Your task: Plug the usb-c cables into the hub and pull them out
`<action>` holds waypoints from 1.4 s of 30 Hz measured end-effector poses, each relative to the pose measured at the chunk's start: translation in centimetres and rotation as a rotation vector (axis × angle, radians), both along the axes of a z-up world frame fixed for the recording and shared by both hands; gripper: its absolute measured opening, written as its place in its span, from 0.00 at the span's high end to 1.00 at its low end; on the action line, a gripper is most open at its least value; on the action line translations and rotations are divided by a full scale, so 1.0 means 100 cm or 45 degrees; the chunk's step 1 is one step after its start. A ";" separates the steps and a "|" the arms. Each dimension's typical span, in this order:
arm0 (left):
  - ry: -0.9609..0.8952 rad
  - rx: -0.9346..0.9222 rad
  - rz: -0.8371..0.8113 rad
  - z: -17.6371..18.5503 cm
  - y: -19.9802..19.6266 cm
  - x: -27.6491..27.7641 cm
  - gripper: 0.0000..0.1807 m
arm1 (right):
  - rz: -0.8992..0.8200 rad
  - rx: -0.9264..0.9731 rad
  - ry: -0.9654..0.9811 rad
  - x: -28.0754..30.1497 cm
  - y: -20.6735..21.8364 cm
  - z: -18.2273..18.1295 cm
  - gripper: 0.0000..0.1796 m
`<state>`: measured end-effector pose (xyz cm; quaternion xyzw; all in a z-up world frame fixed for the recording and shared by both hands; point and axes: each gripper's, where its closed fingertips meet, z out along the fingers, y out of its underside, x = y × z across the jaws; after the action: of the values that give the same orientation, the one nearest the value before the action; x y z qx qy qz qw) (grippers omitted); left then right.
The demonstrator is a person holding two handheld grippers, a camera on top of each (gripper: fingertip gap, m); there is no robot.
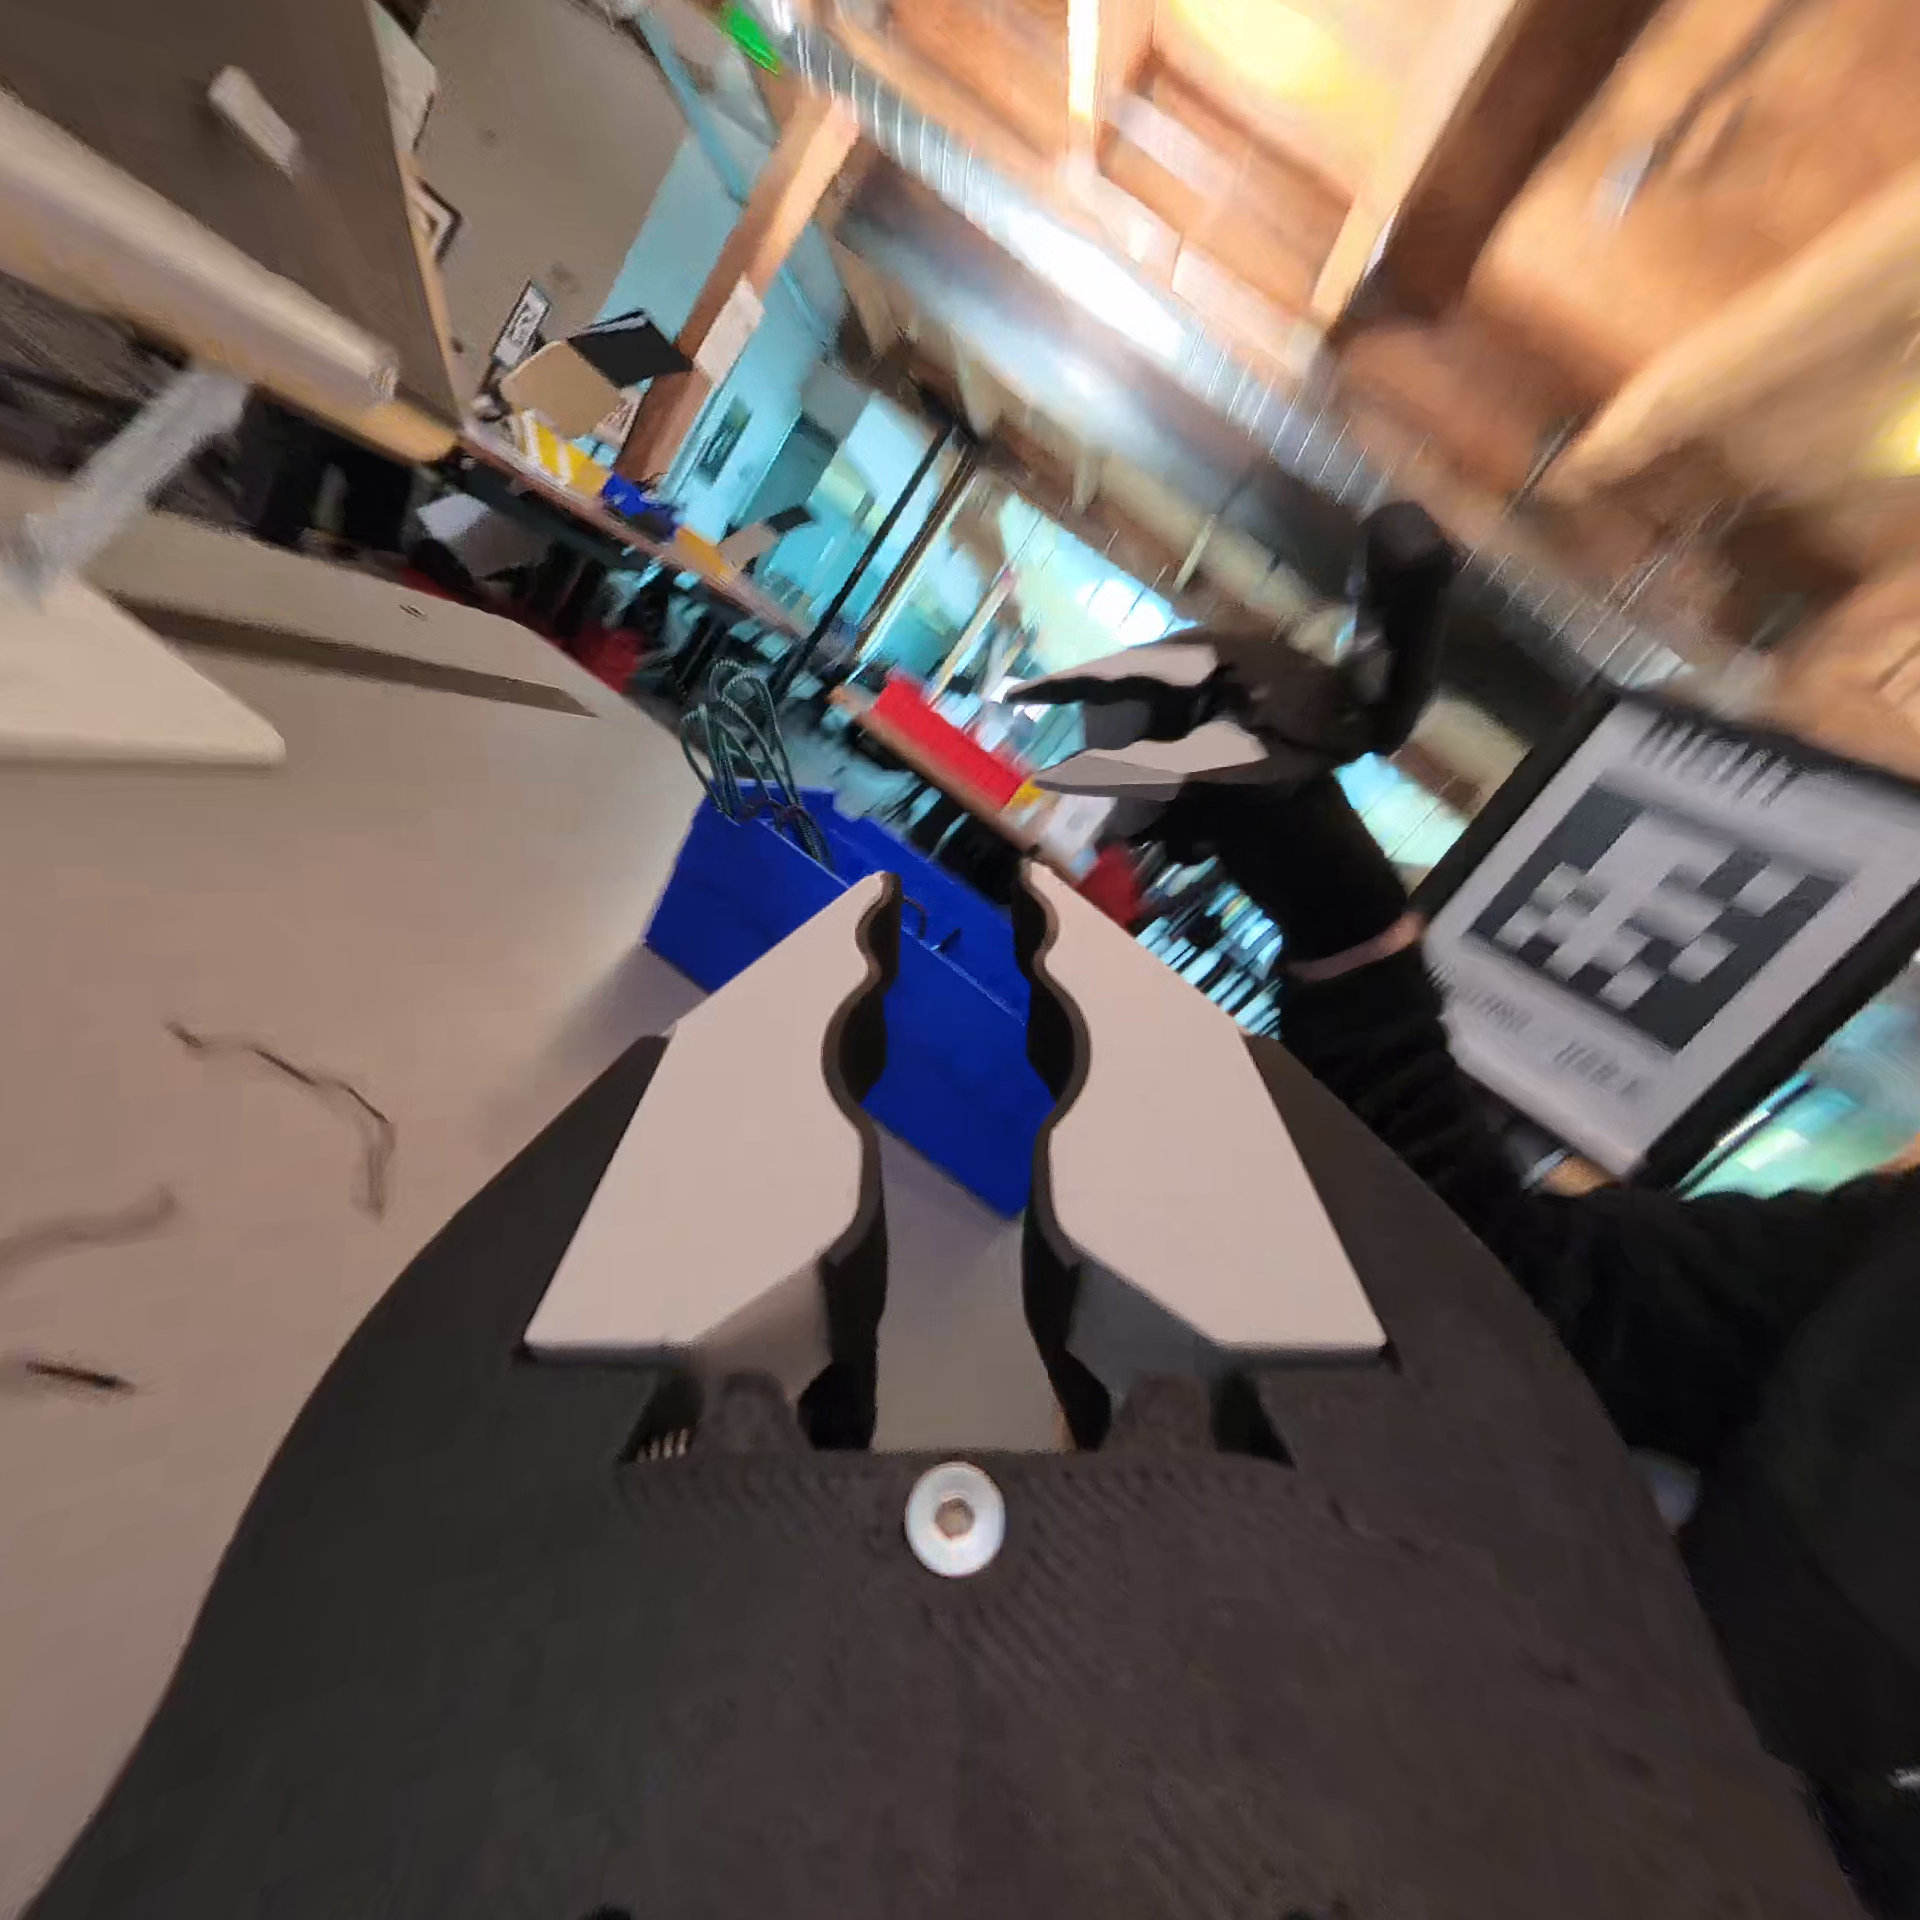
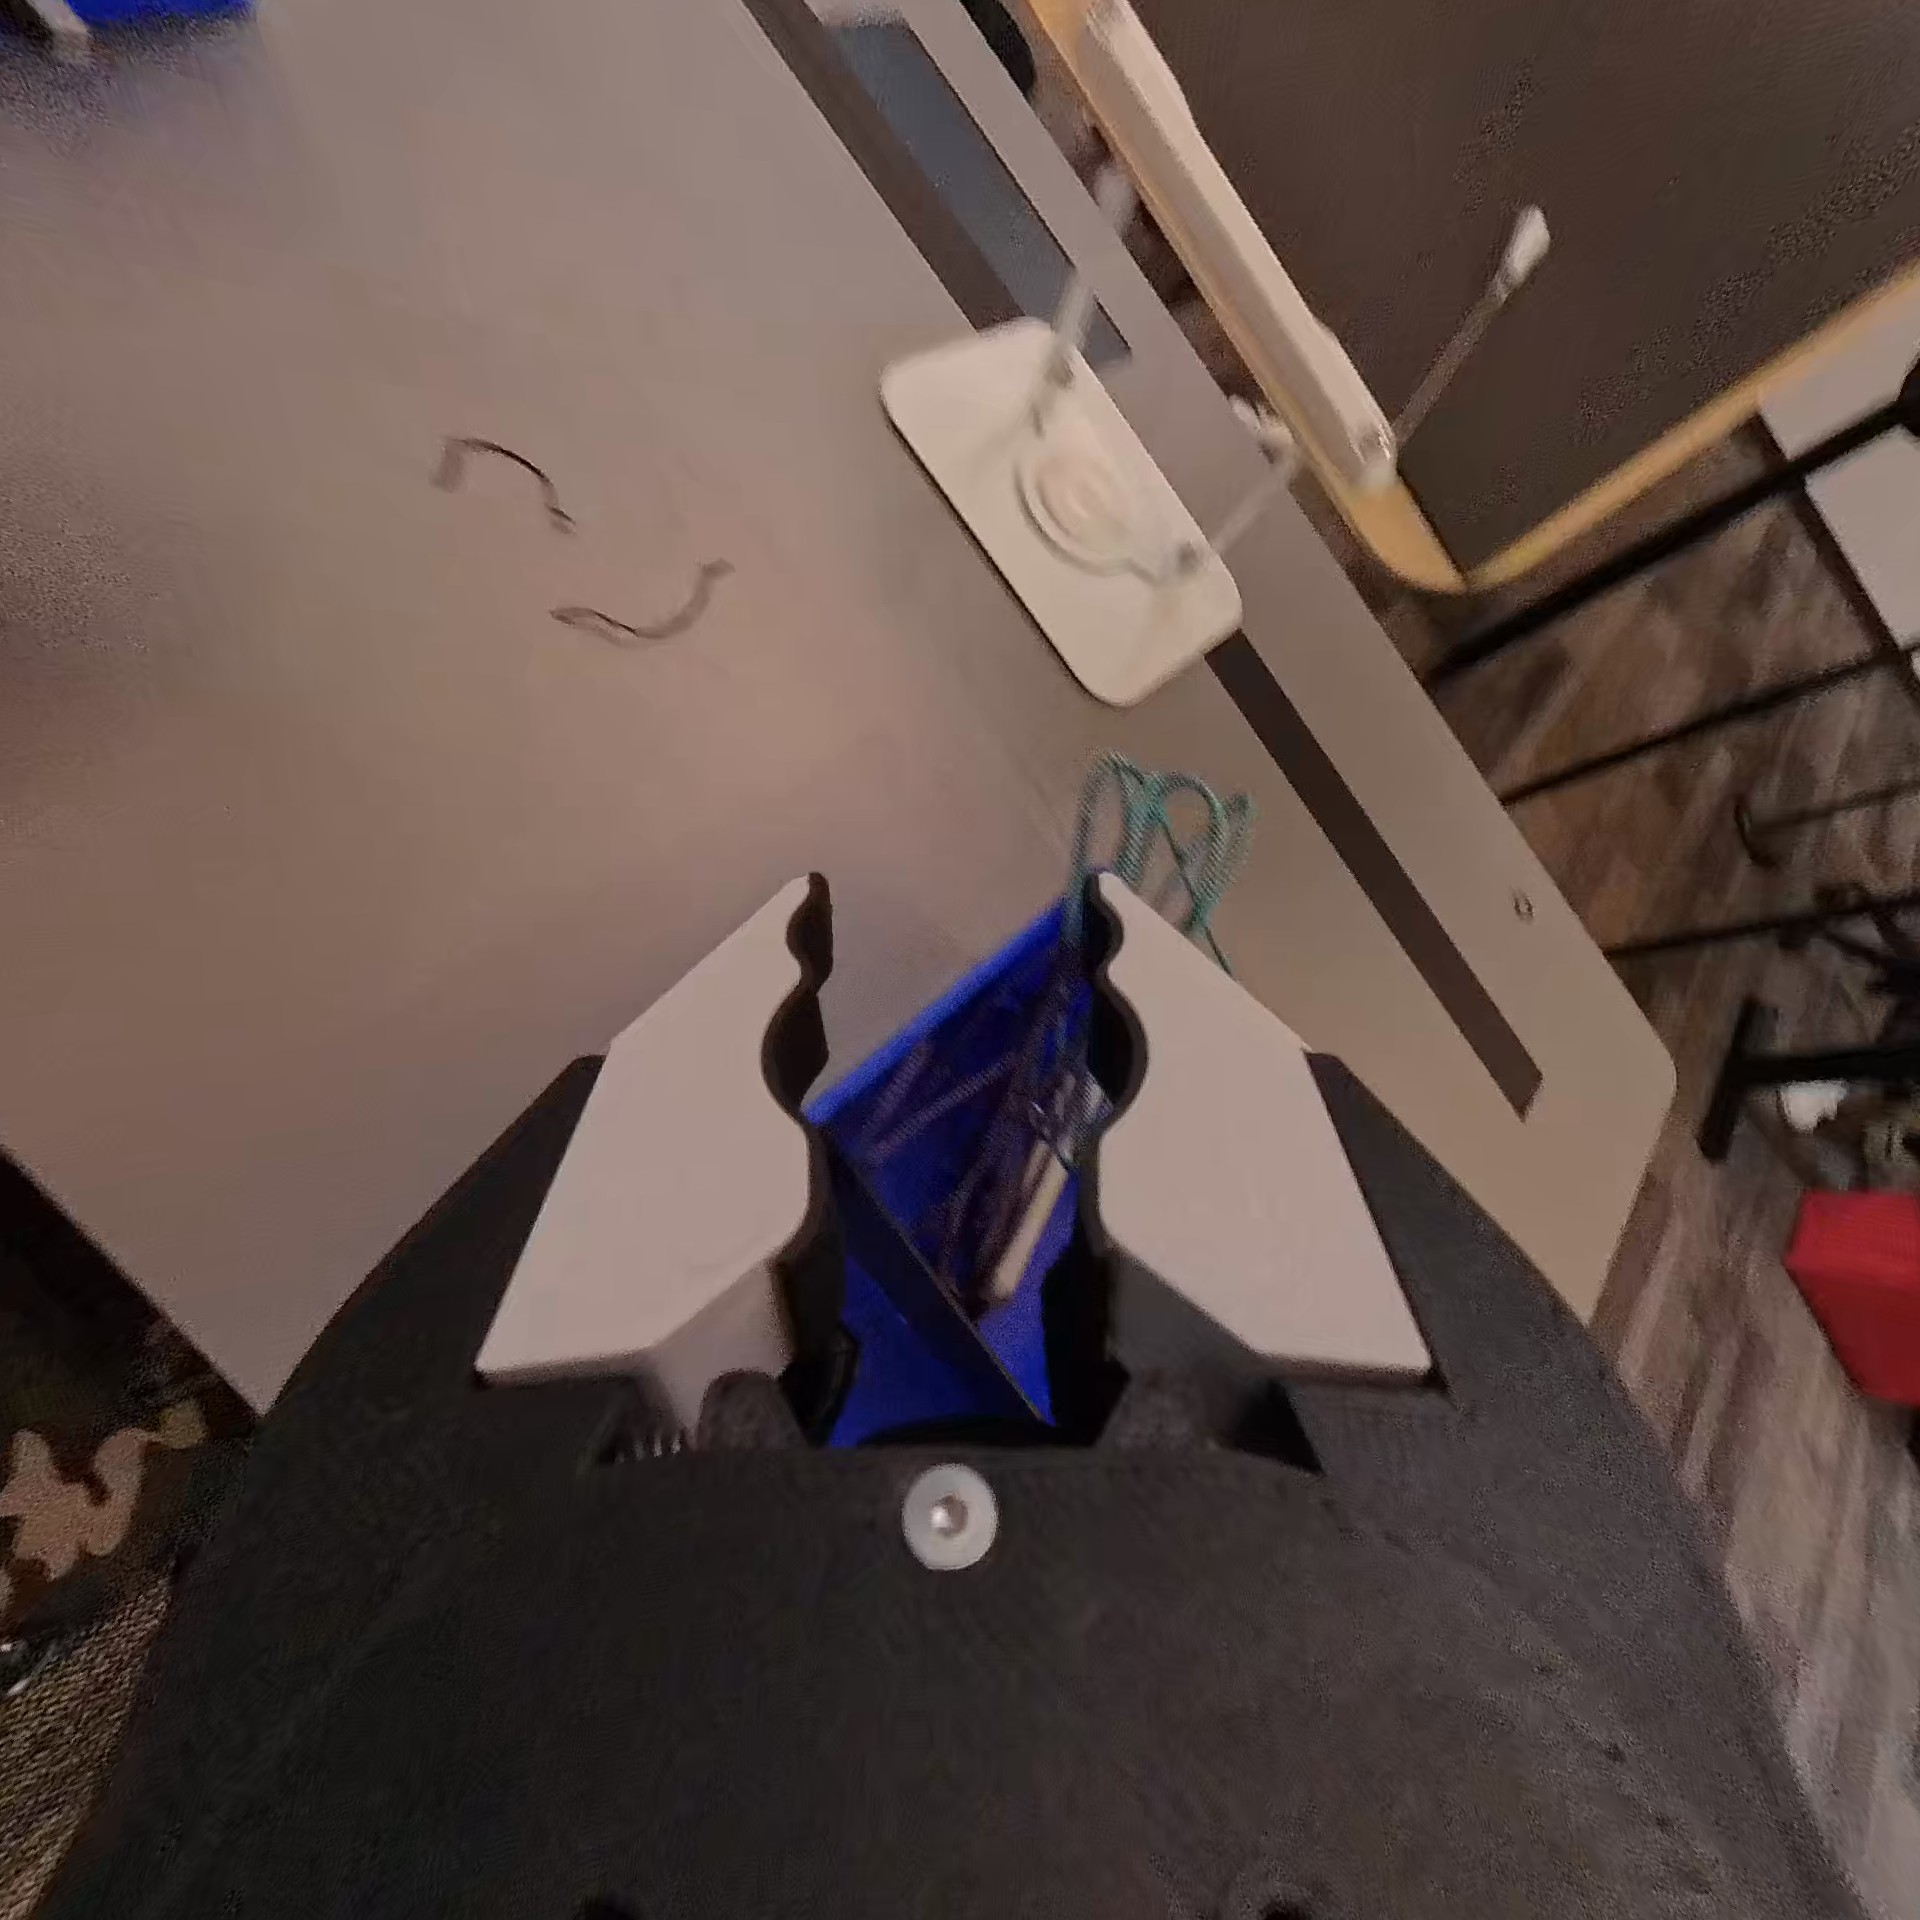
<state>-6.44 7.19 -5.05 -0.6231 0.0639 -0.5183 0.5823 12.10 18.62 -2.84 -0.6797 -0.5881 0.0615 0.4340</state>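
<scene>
Green braided cables loop up out of a blue bin on the grey table; no hub can be made out. Right gripper hangs directly above the bin, jaws apart, empty. Left gripper faces the bin, jaws apart, empty. Two loose dark strips lie well beyond the bin. Only the right wrist view shows a white stand base; only the left shows a tag board.
</scene>
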 end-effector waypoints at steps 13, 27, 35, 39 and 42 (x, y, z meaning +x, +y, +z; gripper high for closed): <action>1.291 -0.984 0.649 -0.019 -0.053 -0.273 0.81 | 0.459 -0.147 0.232 -0.123 -0.146 -0.021 0.76; 1.159 -1.937 0.545 -0.165 -0.095 -0.367 0.84 | 0.555 -0.219 0.224 -0.141 -0.178 -0.046 0.77; 1.095 -2.044 0.495 -0.194 -0.095 -0.377 0.90 | 0.601 -0.239 0.250 -0.141 -0.185 -0.049 0.77; 1.125 -1.959 0.525 -0.188 -0.091 -0.379 0.92 | 0.604 -0.241 0.255 -0.139 -0.184 -0.049 0.77; 1.147 -1.816 0.594 -0.166 -0.083 -0.379 0.94 | 0.595 -0.246 0.271 -0.137 -0.181 -0.049 0.78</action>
<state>-44.34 -1.11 -21.66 -0.9814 -0.1808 -0.0068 0.0644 -1.59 0.50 -7.70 -0.5535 -0.6714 0.2870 0.4006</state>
